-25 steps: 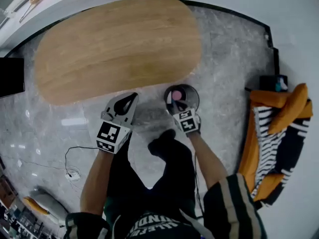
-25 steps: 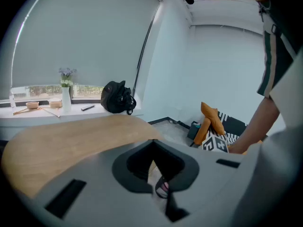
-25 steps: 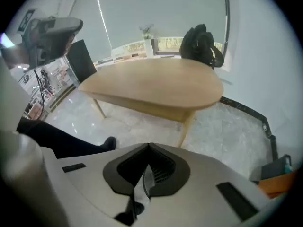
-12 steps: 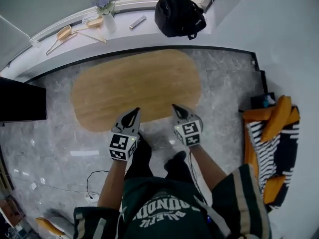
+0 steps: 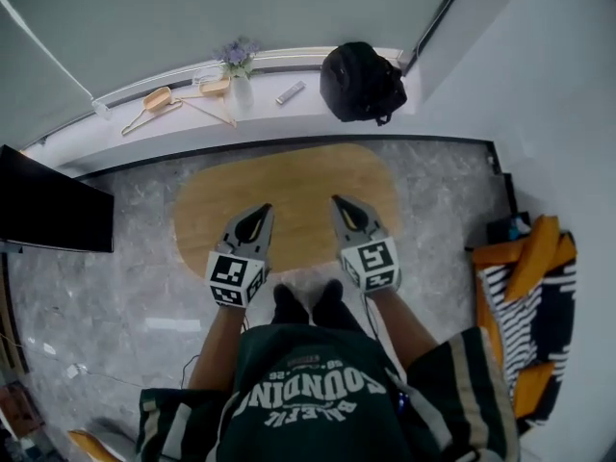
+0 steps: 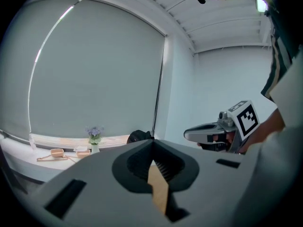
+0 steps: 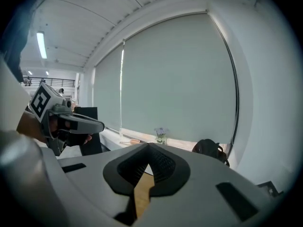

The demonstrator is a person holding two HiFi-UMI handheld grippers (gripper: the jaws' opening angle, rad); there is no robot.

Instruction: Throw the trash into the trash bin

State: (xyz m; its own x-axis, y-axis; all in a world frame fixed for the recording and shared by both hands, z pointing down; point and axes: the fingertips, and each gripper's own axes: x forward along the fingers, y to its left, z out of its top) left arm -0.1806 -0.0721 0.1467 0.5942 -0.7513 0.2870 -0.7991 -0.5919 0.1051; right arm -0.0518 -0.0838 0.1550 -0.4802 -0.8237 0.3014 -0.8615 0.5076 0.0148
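Tabletop [image 5: 289,186] beyond left tongs [image 5: 262,211], right tongs [image 5: 339,203]

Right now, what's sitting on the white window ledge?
A black backpack, a flower vase, wooden hangers and a small grey bar. Whatever is behind the backpack is covered.

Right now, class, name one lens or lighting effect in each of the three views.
Head view: the white window ledge bows into an arc. Left gripper view: black vignette corners, the pale grey roller blind bulges. Right gripper view: the ceiling strip light glares white.
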